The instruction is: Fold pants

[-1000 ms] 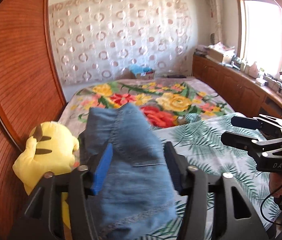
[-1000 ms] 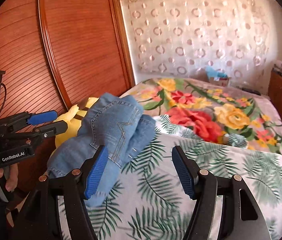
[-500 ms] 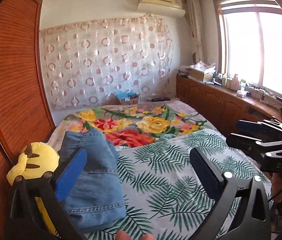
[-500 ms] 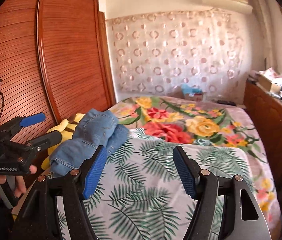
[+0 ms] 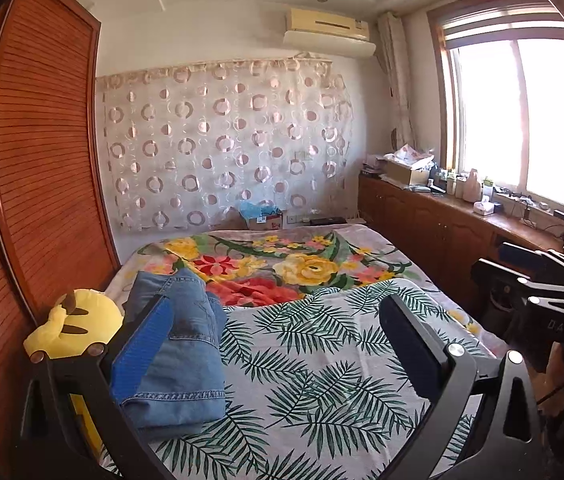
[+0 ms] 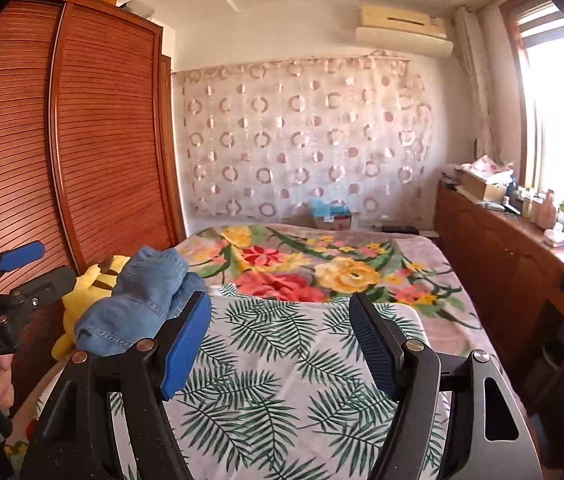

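The blue denim pants [image 5: 180,356] lay folded in a thick, rumpled stack on the bed [image 5: 321,392], against a yellow plush toy [image 5: 78,326]. The left claw [image 5: 278,356] and right claw [image 6: 282,344] were spread, gripping nothing.

I'm looking down a sunlit bedroom. A slatted wooden wardrobe [image 6: 82,152] lines the left wall, and a circle-patterned curtain [image 5: 222,148] covers the far wall beneath an air conditioner [image 5: 327,32]. Bright windows [image 5: 521,116] sit above a cluttered wooden cabinet [image 5: 433,224] on the right. The bed [image 5: 321,344] wears floral and palm-leaf covers.
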Demonstrator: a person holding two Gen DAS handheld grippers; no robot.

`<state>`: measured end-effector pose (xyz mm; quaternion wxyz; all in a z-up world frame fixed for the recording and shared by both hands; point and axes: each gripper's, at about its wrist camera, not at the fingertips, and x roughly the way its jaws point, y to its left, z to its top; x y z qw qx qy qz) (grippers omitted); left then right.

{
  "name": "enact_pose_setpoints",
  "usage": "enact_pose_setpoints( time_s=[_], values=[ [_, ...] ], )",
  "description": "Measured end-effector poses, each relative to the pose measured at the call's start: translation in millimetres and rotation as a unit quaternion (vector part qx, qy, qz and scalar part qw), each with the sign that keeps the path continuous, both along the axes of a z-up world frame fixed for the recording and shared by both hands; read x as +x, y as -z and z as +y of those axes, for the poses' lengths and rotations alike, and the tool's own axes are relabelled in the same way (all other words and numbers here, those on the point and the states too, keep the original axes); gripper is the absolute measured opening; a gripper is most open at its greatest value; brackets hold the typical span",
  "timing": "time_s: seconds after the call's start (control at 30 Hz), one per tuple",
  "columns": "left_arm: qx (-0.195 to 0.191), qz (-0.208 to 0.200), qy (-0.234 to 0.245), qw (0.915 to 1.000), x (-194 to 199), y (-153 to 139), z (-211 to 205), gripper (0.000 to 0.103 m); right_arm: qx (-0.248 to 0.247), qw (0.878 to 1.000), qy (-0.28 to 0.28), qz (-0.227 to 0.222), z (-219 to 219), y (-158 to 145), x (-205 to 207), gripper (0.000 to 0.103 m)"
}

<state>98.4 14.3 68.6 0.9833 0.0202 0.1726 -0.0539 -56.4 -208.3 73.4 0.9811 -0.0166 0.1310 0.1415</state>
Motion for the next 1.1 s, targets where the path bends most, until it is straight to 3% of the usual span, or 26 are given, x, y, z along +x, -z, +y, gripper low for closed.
enact_pose_setpoints(
  time_s=[0.27, 1.1],
  values=[
    [0.0, 0.013, -0.002, 0.9999, -4, 5, -3, 0.103, 0.019, 1.0, 0.006, 0.009, 7, 8, 4, 0.073],
    [-0.001, 0.013, -0.002, 0.9999, -5, 10, -2, 0.103, 0.01, 1.0, 0.002, 0.004, 4, 7, 13, 0.073]
  ],
)
